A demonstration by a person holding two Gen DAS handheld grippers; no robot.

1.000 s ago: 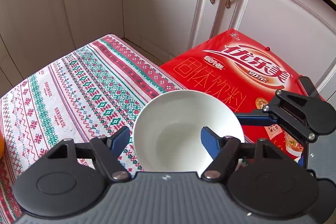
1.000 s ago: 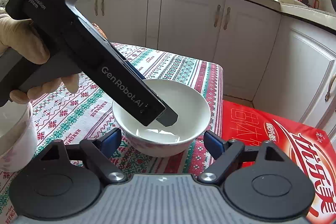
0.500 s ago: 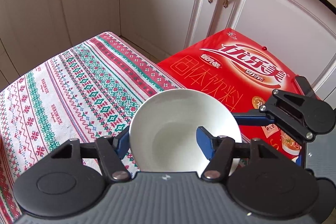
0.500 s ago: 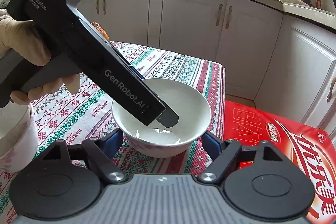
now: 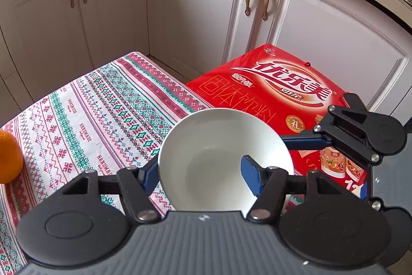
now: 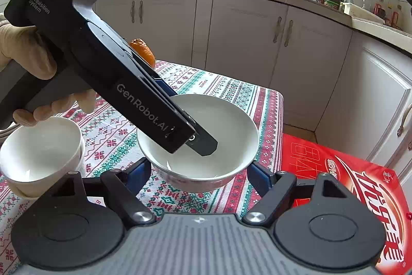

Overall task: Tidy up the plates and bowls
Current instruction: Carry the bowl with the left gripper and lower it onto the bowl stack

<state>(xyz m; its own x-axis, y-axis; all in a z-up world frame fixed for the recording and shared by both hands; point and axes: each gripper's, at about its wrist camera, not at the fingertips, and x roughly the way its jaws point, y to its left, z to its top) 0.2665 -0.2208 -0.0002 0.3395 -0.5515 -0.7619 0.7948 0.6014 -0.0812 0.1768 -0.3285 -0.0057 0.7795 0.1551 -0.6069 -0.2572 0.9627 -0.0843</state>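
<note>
A white bowl (image 5: pixel 221 153) (image 6: pixel 206 146) sits at the tablecloth's edge beside the red box. My left gripper (image 5: pixel 199 172) straddles its near-left rim, one blue finger (image 5: pixel 251 177) inside and the other outside against the wall, shut on the rim. In the right wrist view the left gripper's body (image 6: pixel 103 63) reaches down into the bowl. My right gripper (image 6: pixel 199 172) is open, its blue fingers flanking the bowl's base without visible contact. A second white bowl (image 6: pixel 41 146) stands at the left.
An orange (image 5: pixel 9 159) (image 6: pixel 143 50) lies on the patterned tablecloth (image 5: pixel 97 115). A red carton (image 5: pixel 278 94) lies beside the table at the right. White cabinets (image 5: pixel 195 12) stand behind.
The left gripper's fingers closed onto the bowl's rim. The bowl rose slightly and tilted. The views shifted so the orange and second bowl show more.
</note>
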